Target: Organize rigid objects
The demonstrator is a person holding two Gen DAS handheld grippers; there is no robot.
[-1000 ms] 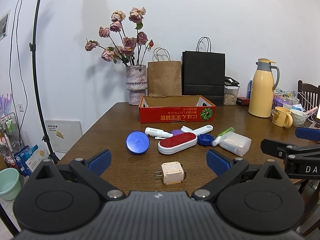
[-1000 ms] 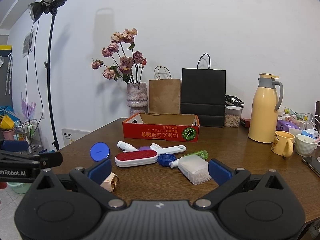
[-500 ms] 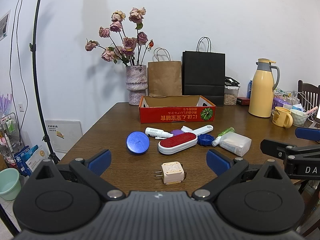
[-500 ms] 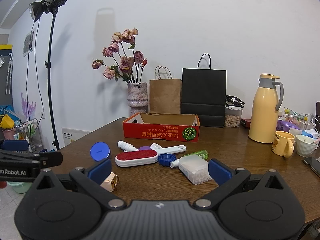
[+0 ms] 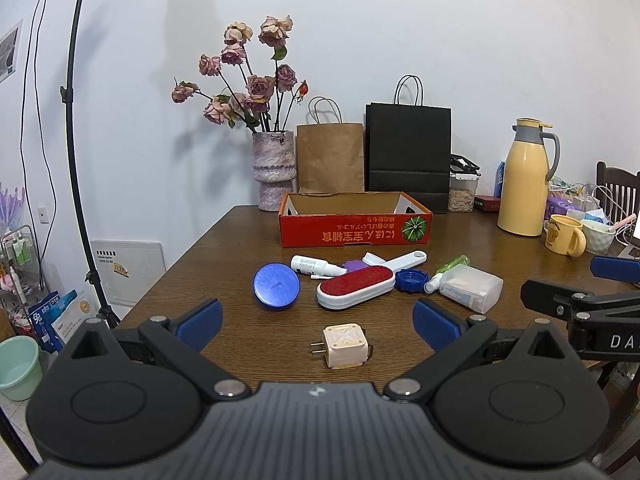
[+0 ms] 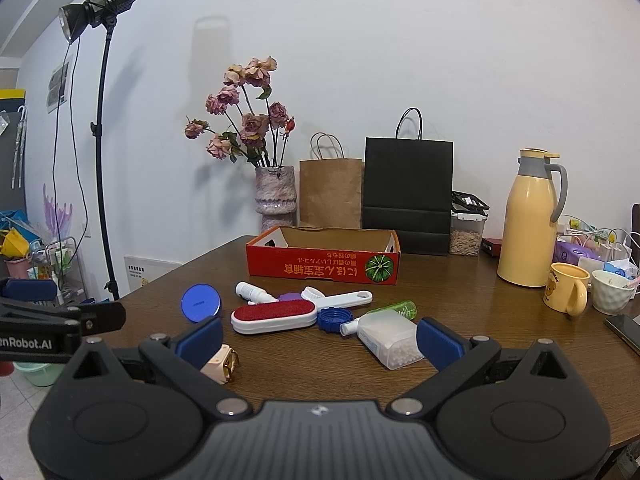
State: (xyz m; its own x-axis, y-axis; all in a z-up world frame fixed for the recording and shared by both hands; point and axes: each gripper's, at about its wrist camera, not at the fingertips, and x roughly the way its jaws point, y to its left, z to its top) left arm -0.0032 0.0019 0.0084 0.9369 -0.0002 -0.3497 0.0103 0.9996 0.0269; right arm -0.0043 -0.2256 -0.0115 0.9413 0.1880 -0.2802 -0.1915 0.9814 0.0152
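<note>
A cream plug adapter [image 5: 346,345] lies on the brown table between the spread fingers of my left gripper [image 5: 318,320], which is open and holds nothing. Behind it sit a blue round lid [image 5: 276,285], a red-and-white lint brush [image 5: 355,287], a white spray bottle [image 5: 314,266], a blue screw cap [image 5: 411,280] and a clear box of white beads [image 5: 472,287]. An open red cardboard box [image 5: 354,225] stands further back. My right gripper [image 6: 319,338] is open too, with the bead box [image 6: 390,339] just inside its right finger and the adapter [image 6: 221,364] behind its left finger.
A vase of dried roses [image 5: 274,170], a brown paper bag [image 5: 330,158] and a black bag [image 5: 408,154] line the wall. A yellow thermos [image 5: 524,184], a yellow mug [image 5: 565,235] and a white cup [image 5: 598,234] crowd the right side. A light stand [image 5: 78,160] rises left of the table.
</note>
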